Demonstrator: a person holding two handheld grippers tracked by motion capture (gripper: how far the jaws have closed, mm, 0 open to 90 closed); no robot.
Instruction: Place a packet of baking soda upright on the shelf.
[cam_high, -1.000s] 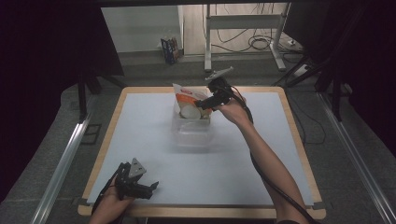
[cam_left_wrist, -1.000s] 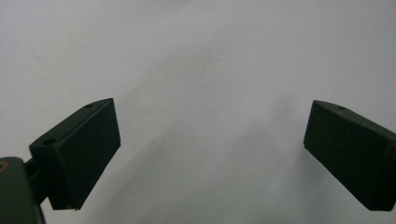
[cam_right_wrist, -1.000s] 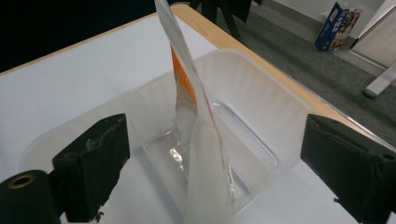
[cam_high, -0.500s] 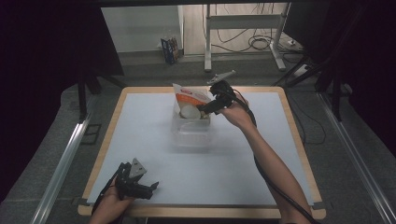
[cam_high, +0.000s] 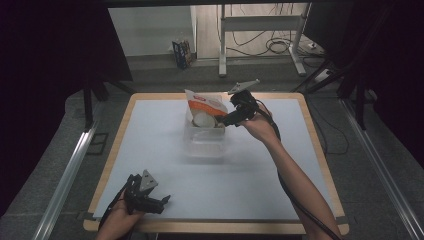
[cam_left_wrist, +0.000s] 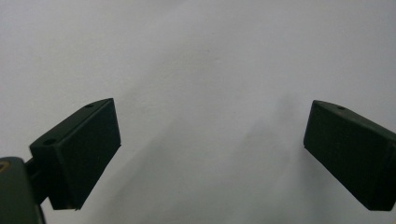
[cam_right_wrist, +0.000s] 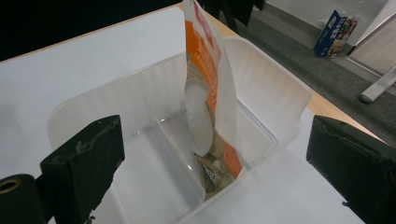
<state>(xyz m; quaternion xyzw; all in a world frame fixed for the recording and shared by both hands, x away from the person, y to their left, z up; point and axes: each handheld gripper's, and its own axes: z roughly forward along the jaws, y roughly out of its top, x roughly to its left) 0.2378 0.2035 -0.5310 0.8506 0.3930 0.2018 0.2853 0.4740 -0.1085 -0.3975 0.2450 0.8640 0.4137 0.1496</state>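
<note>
Right gripper (cam_high: 231, 120) jaws wide apart, empty, hovering just beside bin (cam_right_wrist: 261, 112) rim. Pouch (cam_right_wrist: 208, 93) stands upright in bin's far compartment, between jaws' line, not touched. Step likely release after placing, or approach; next move: retreat clear of pouch. Left gripper (cam_high: 159, 202) jaws apart, idle over table (cam_high: 150, 150).

A white-topped bench (cam_high: 165, 150) with a light wooden rim carries a clear plastic bin (cam_high: 206, 140) toward its far middle. The left hand-held gripper (cam_high: 162, 201) rests near its front-left corner.
</note>
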